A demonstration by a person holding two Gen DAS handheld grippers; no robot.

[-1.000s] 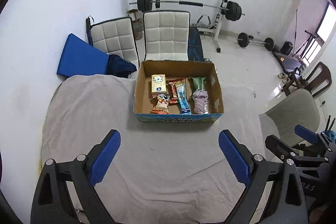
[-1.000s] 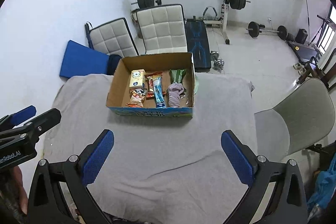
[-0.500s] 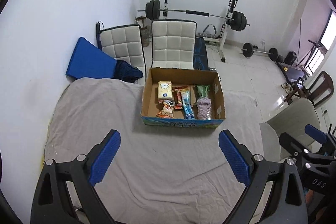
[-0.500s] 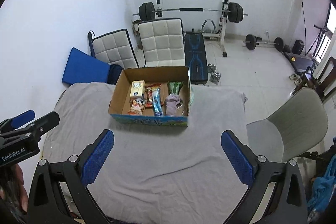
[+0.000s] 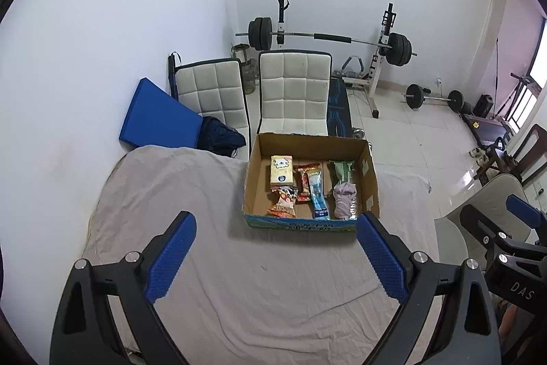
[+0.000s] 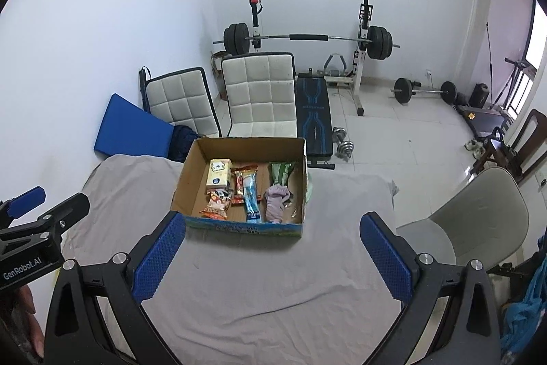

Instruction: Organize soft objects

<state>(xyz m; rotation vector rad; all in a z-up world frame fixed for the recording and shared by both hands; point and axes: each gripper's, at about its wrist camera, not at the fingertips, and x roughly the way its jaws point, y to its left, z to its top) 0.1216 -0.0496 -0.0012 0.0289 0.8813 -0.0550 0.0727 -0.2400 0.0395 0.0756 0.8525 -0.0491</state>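
Note:
A cardboard box (image 5: 371,180) (image 6: 186,175) stands on the grey-covered table (image 5: 171,187) (image 6: 345,204). Inside lie a yellow tissue pack (image 5: 281,170) (image 6: 218,177), an orange snack bag (image 5: 283,202) (image 6: 215,204), a red wrapper (image 5: 302,182) (image 6: 239,185), a blue packet (image 5: 317,194) (image 6: 251,195), a green packet (image 5: 340,170) (image 6: 280,172) and a purple cloth (image 5: 343,195) (image 6: 276,199). My left gripper (image 5: 275,257) is open and empty, well back from the box. My right gripper (image 6: 271,257) is open and empty, also back from it. Each gripper shows at the edge of the other view.
Two white padded chairs (image 5: 295,91) (image 6: 259,94) and a blue mat (image 5: 155,118) stand behind the table. A barbell rack (image 5: 328,38) is at the far wall. A grey chair (image 6: 478,214) stands at the table's right side.
Both grippers have pulled back and risen from the box, which looks smaller and farther now. Jaws stay open. Box contents have not moved.

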